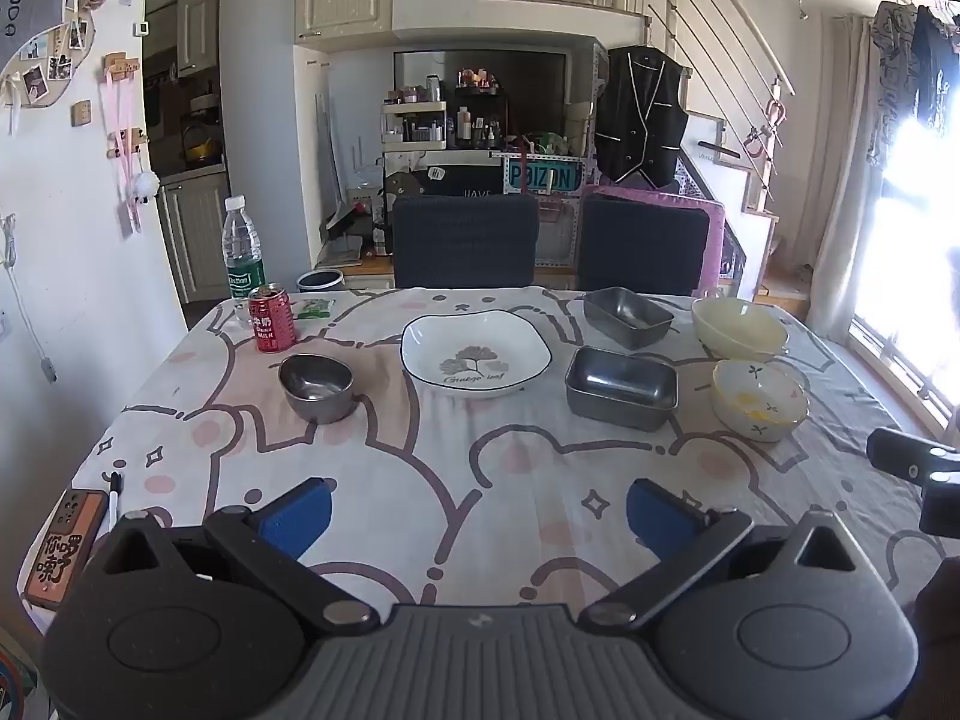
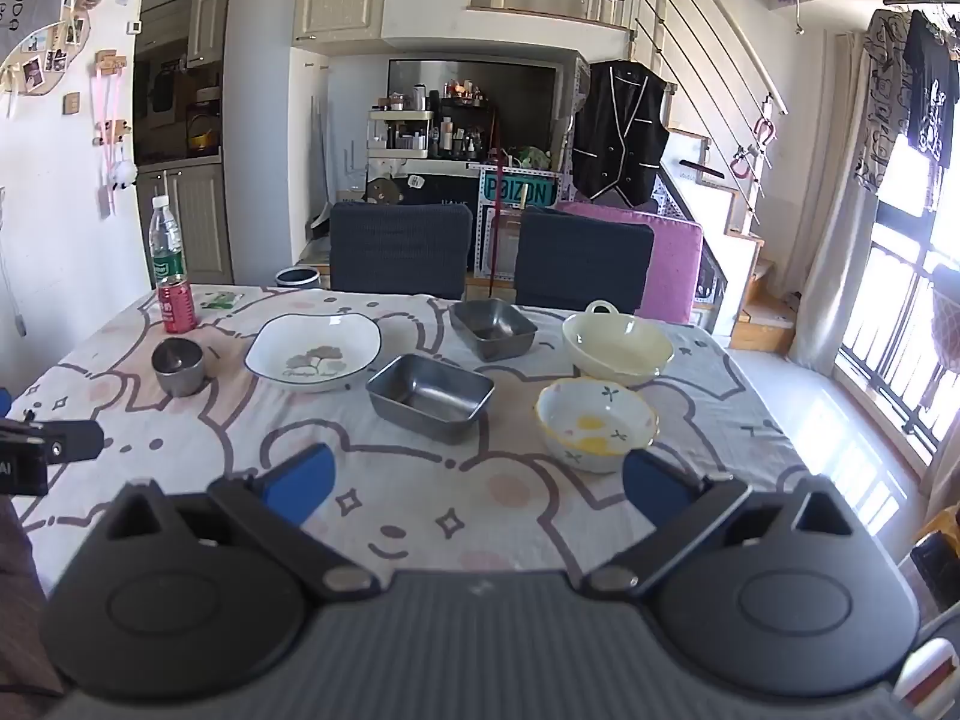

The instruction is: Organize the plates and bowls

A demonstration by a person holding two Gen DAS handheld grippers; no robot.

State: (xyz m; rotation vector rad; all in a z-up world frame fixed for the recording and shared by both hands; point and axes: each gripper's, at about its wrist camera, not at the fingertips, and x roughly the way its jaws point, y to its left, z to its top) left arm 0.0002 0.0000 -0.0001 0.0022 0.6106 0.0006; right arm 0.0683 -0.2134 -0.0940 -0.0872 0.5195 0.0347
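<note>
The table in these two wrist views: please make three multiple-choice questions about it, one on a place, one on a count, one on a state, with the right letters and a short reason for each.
1. Where does the red can stand?
A. beside the water bottle
B. inside the cream bowl
C. on a chair

2. How many rectangular metal pans are on the table?
A. one
B. two
C. four

3. How do the jaws of the right gripper stand?
A. shut on a bowl
B. shut on nothing
C. open, holding nothing

Answers:
1 A, the can stands just in front of the bottle.
2 B, a near pan and a far pan.
3 C, only tablecloth shows between the blue pads.
</note>
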